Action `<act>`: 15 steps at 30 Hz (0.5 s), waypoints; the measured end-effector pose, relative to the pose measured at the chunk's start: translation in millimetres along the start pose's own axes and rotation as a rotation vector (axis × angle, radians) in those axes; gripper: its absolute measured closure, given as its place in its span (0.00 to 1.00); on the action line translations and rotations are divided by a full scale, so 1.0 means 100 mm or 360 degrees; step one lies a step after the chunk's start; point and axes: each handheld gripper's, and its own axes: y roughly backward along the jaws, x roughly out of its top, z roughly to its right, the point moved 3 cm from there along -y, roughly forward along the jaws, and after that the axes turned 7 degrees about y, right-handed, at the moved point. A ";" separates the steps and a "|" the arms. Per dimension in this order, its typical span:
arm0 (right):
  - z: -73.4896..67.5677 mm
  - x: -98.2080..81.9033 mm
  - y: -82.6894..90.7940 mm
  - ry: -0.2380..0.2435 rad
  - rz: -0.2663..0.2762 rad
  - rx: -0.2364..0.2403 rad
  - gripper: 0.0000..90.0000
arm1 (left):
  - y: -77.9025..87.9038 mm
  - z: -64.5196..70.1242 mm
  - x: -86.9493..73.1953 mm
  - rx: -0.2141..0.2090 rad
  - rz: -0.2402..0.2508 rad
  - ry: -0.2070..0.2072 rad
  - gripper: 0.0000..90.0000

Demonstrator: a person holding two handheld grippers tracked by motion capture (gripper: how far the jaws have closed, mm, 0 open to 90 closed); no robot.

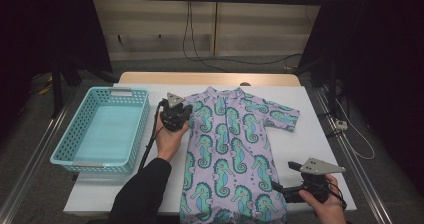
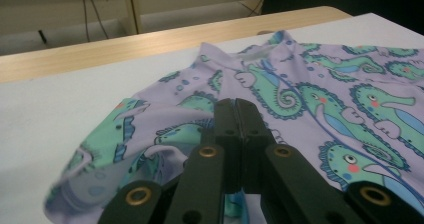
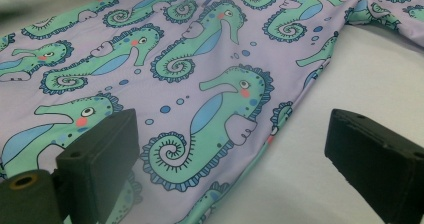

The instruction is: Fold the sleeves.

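The seahorse-print romper (image 1: 230,154) lies flat, front up, down the middle of the white table (image 1: 320,144), collar toward the far edge and legs running off the near edge, and the fold looks to be just getting under way. The left gripper (image 1: 176,113) sits at the garment's left shoulder with its jaws pressed together, and in the left gripper view the left sleeve (image 2: 125,129) is bunched and lifted around the closed jaws, so the cloth is pinched there and is being carried in over the body. The right gripper (image 1: 278,188) waits low at the right hem near the front edge of the table, jaws spread wide, and its own view shows the garment's side edge (image 3: 295,99) lying between the two pads with nothing caught. By the look of it, this is the sleeve-in fold on the left side. The next move calls for laying that sleeve flat across the chest without dragging the whole romper sideways, then letting go cleanly. The turquoise basket (image 1: 102,131) stands empty just left of the garment, likely the destination once it is folded.
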 end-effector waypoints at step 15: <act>0.00 0.00 0.00 0.0002 0.0001 0.0004 0.07 | -0.20 0.35 -0.29 -0.0178 -0.0154 -0.0176 0.99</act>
